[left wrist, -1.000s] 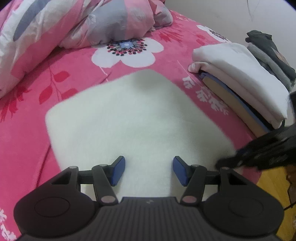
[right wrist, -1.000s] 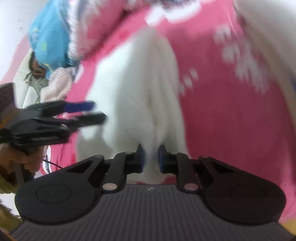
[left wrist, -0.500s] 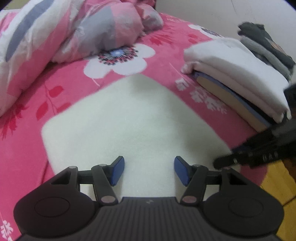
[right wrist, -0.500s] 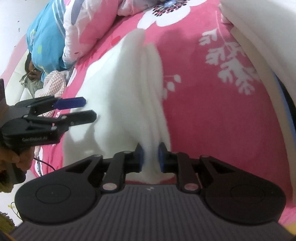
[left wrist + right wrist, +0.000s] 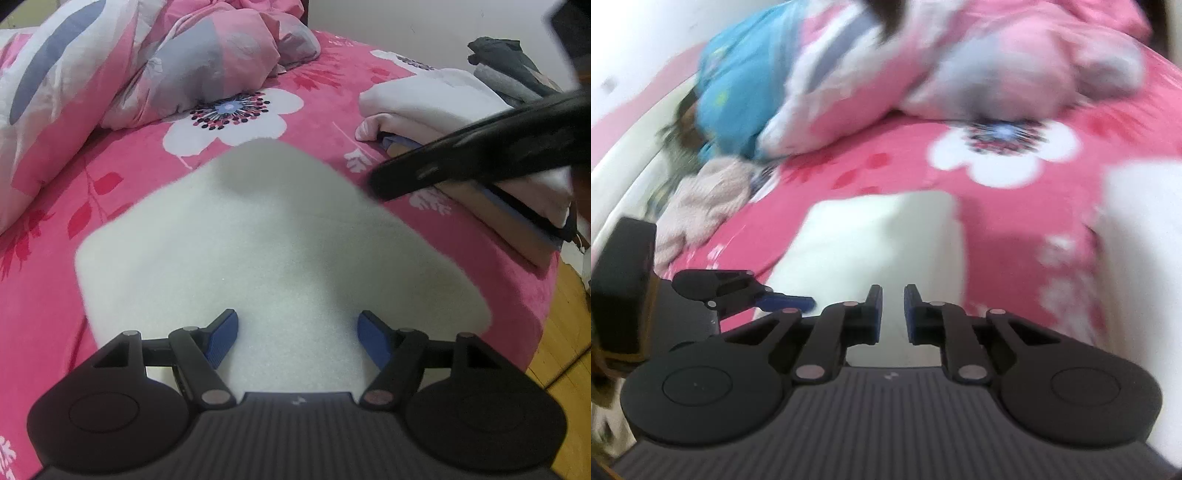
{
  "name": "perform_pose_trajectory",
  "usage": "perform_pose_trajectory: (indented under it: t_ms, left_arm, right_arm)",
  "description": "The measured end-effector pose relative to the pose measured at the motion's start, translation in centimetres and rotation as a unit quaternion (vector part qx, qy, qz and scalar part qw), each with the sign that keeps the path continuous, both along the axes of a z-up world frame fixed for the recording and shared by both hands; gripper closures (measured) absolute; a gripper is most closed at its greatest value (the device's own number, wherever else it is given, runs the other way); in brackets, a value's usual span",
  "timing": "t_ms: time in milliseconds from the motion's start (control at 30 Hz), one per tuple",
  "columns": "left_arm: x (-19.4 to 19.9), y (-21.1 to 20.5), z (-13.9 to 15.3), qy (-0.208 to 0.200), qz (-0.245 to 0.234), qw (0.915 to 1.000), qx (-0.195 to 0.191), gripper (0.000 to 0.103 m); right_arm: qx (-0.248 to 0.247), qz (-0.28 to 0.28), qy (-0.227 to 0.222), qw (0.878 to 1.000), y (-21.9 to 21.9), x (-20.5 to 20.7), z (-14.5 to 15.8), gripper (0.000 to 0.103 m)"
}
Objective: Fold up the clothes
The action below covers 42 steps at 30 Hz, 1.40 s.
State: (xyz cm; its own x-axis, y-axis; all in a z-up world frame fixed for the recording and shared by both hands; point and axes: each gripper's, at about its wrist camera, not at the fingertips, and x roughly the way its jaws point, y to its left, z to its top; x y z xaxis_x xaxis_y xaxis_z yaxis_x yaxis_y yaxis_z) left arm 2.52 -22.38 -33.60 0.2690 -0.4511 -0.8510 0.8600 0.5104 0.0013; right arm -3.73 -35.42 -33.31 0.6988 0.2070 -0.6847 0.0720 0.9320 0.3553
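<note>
The bed [image 5: 369, 96], under a pink flowered cover, carries everything here. A bunched quilt [image 5: 155, 62] fills its far left corner, and a stack of folded clothes [image 5: 461, 122] sits along its right edge. The white garment [image 5: 266, 243] lies flat near the front edge, between the quilt and the stack and apart from both. It is a soft, fuzzy, squarish slab with rounded corners and no sleeve or loose flap showing, so it looks folded down already.

By my judgement the step in hand is either the close of a fold on this piece or a pause between two folds; the pictures fit both. Whatever comes next calls for a low, level grip on a thick edge, since the pile is plush and several layers would slip apart.

The left gripper [image 5: 297, 334] hovers over the near edge of the garment, jaws spread wide and holding nothing. The right gripper [image 5: 893, 314], blurred in its own view, has its jaws nearly together with a narrow gap, and nothing shows pinched between them.
</note>
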Motion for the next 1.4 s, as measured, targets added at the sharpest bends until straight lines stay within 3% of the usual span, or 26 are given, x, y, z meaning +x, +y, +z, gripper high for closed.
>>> perform_pose_trajectory:
  t_ms: [133, 300, 433, 500, 733, 800, 933, 1000, 1067, 1167, 1267, 1333, 1400]
  left_arm:
    - [-0.1, 0.1, -0.3, -0.003, 0.002, 1.0000, -0.005, 0.030]
    - [0.0, 0.4, -0.3, -0.002, 0.013, 0.9998, -0.015, 0.029]
    - [-0.3, 0.5, -0.4, -0.006, 0.018, 0.9996, -0.019, 0.029]
    - [-0.3, 0.5, -0.4, -0.007, 0.021, 0.9995, -0.021, 0.029]
    - [0.1, 0.8, -0.4, 0.005, 0.034, 0.9989, -0.032, 0.029]
    - [-0.1, 0.9, -0.5, 0.002, 0.030, 0.9990, -0.032, 0.029]
    - [-0.1, 1.2, -0.5, 0.003, 0.033, 0.9988, -0.036, 0.029]
    - [-0.2, 1.2, -0.5, 0.002, 0.034, 0.9986, -0.039, 0.029]
    - [-0.1, 1.3, -0.6, 0.002, 0.035, 0.9984, -0.044, 0.029]
    - [-0.1, 1.5, -0.5, 0.004, 0.037, 0.9980, -0.051, 0.029]
    - [-0.3, 1.9, -0.4, 0.000, 0.031, 0.9979, -0.057, 0.029]
    - [-0.3, 2.2, -0.4, 0.000, 0.029, 0.9976, -0.063, 0.029]
    - [-0.3, 2.5, -0.5, -0.002, 0.028, 0.9972, -0.070, 0.029]
  right_arm:
    - [-0.034, 0.015, 0.028, 0.999, 0.3, 2.0, -6.0, 0.097]
    - [-0.027, 0.010, 0.055, 0.998, -0.4, 2.9, -2.2, 0.097]
    - [-0.053, -0.006, 0.001, 0.999, -0.5, 4.4, 0.8, 0.096]
    - [-0.079, 0.003, -0.008, 0.997, -0.6, 6.4, -0.2, 0.096]
    - [-0.145, 0.035, 0.022, 0.989, 0.0, 10.8, -6.5, 0.099]
    - [-0.143, 0.034, 0.030, 0.989, -0.1, 10.7, -5.4, 0.099]
    - [-0.144, 0.022, 0.002, 0.989, -0.2, 11.2, -2.7, 0.097]
    - [-0.145, 0.023, 0.014, 0.989, -0.5, 12.5, -4.2, 0.097]
    - [-0.136, 0.022, 0.032, 0.990, -1.0, 13.3, -7.9, 0.100]
    - [-0.115, 0.008, 0.031, 0.993, -1.9, 13.6, -8.2, 0.100]
    - [-0.123, 0.007, 0.038, 0.992, -1.9, 13.5, -6.4, 0.100]
    - [-0.130, 0.006, 0.014, 0.991, -1.9, 13.2, -4.0, 0.097]
    - [-0.103, 0.027, -0.022, 0.994, -1.6, 13.2, -1.9, 0.097]
